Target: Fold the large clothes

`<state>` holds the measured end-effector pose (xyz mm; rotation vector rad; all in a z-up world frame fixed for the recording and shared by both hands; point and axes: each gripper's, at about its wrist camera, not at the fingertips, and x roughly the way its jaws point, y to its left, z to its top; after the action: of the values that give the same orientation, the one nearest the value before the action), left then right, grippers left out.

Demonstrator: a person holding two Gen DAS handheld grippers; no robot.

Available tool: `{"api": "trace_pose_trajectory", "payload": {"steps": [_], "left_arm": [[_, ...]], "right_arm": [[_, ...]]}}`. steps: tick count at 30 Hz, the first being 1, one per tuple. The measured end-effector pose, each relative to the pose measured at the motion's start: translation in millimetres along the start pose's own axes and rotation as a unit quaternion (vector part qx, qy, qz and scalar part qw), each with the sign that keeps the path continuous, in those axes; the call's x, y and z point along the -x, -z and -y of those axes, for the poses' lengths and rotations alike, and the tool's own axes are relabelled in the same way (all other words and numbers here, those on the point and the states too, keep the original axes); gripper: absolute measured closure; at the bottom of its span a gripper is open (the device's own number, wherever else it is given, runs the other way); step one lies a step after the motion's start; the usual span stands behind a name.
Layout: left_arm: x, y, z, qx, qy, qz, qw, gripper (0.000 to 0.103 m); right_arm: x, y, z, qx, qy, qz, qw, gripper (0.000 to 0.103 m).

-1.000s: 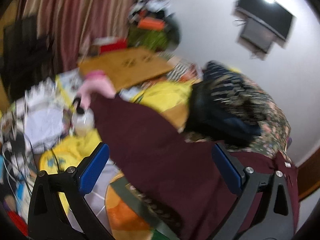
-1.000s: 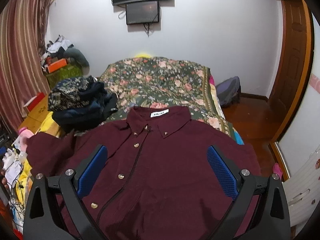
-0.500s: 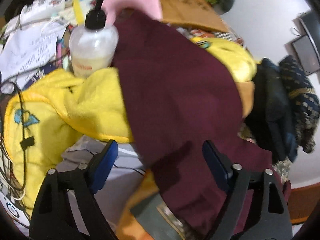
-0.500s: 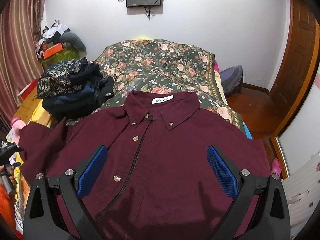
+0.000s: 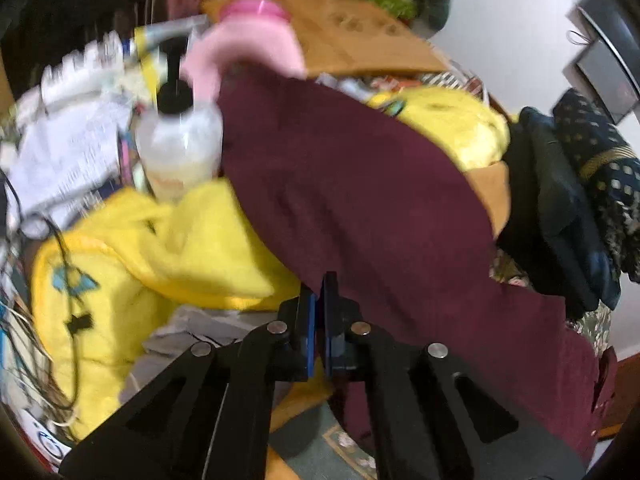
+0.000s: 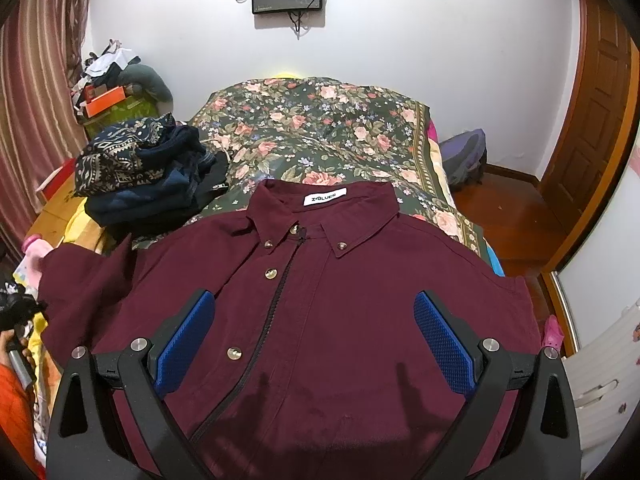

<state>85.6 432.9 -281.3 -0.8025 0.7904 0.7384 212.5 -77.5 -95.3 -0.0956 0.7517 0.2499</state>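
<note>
So the maroon shirt [image 6: 340,320] is laid face-up on the floral bedspread [image 6: 328,120], collar pointing away toward the wall, and its sleeve [image 5: 340,184] runs out long and straight off the bed's left side, over the yellow towel [image 5: 168,256] and up against the pump bottle [image 5: 180,148] and pink bottle [image 5: 248,44]. That sleeve is what the next move hangs on. The left gripper [image 5: 320,300] sits right at the sleeve's near edge, about midway along it, with its blue pads pressed together — looks like they're pinching that edge, though the view is blurry and I can't swear cloth is between them. The sleeve's long axis runs from the bottles back toward the shirt body, so I'd guess folding means carrying it across that way, inward over the chest. The dark folded pile [image 6: 148,168] sits just left of the collar, close enough to snag. Moving right — the right gripper [image 6: 316,340] hovers over the shirt's front, below the collar, jaws spread wide and holding nothing. The left one is clearly the nearer to that sleeve.
</note>
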Motion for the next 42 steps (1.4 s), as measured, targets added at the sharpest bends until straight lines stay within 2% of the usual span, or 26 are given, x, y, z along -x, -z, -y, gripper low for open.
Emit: {"api": "trace_pose_trajectory", "payload": {"steps": [2, 4, 9, 11, 13, 14, 19, 24, 26, 29, 32, 36, 39, 42], "left_arm": [[18.2, -3.3, 10.1, -0.017, 0.009, 0.024, 0.9995, 0.102], [44.9, -5.9, 26.8, -0.037, 0.036, 0.049, 0.9975, 0.102], [106.2, -7.9, 79.5, -0.088, 0.101, 0.099, 0.9860, 0.102], [134.4, -3.8, 102.4, -0.116, 0.124, 0.124, 0.9776, 0.102], [164.9, 4.6, 128.8, -0.146, 0.160, 0.145, 0.9653, 0.102], [173.6, 6.8, 138.9, -0.155, 0.172, 0.150, 0.9611, 0.102], [224.0, 37.4, 198.8, -0.221, 0.248, 0.162, 0.9290, 0.102], [238.2, 87.3, 268.3, -0.292, 0.310, 0.125, 0.8961, 0.102], [234.3, 107.1, 287.3, -0.314, 0.320, 0.107, 0.8873, 0.102], [216.1, 145.9, 320.1, -0.349, 0.342, 0.042, 0.8715, 0.102], [199.1, 184.5, 343.9, -0.393, 0.335, -0.012, 0.8560, 0.102], [179.3, 245.2, 360.0, -0.465, 0.313, -0.077, 0.8246, 0.102], [166.4, 276.1, 356.0, -0.488, 0.297, -0.109, 0.8134, 0.102], [148.3, 295.7, 348.5, -0.500, 0.281, -0.150, 0.8058, 0.101]], "right_arm": [[2.2, 0.4, 0.9, 0.000, 0.000, 0.003, 1.000, 0.004], [4.9, 0.6, 2.0, 0.000, -0.001, 0.006, 1.000, 0.004], [12.2, 2.4, 8.9, -0.008, -0.001, 0.017, 1.000, 0.004], [15.2, 4.2, 11.4, -0.011, 0.001, 0.022, 1.000, 0.004], [17.7, 6.0, 14.9, -0.011, 0.003, 0.027, 1.000, 0.004], [19.0, 6.9, 16.0, -0.012, 0.004, 0.029, 1.000, 0.004], [21.9, 11.1, 27.6, -0.018, 0.000, 0.036, 0.999, 0.004], [26.8, 18.0, 41.2, -0.025, -0.004, 0.043, 0.999, 0.004], [29.0, 21.3, 45.4, -0.025, -0.002, 0.046, 0.999, 0.004], [31.3, 26.6, 53.0, -0.027, -0.002, 0.045, 0.999, 0.004], [30.9, 31.2, 58.9, -0.028, -0.002, 0.037, 0.999, 0.004], [29.9, 37.7, 62.5, -0.024, 0.006, 0.029, 0.999, 0.004], [29.9, 40.6, 63.1, -0.021, 0.010, 0.028, 0.999, 0.004], [30.7, 40.9, 64.8, -0.021, 0.004, 0.028, 0.999, 0.004]]}}
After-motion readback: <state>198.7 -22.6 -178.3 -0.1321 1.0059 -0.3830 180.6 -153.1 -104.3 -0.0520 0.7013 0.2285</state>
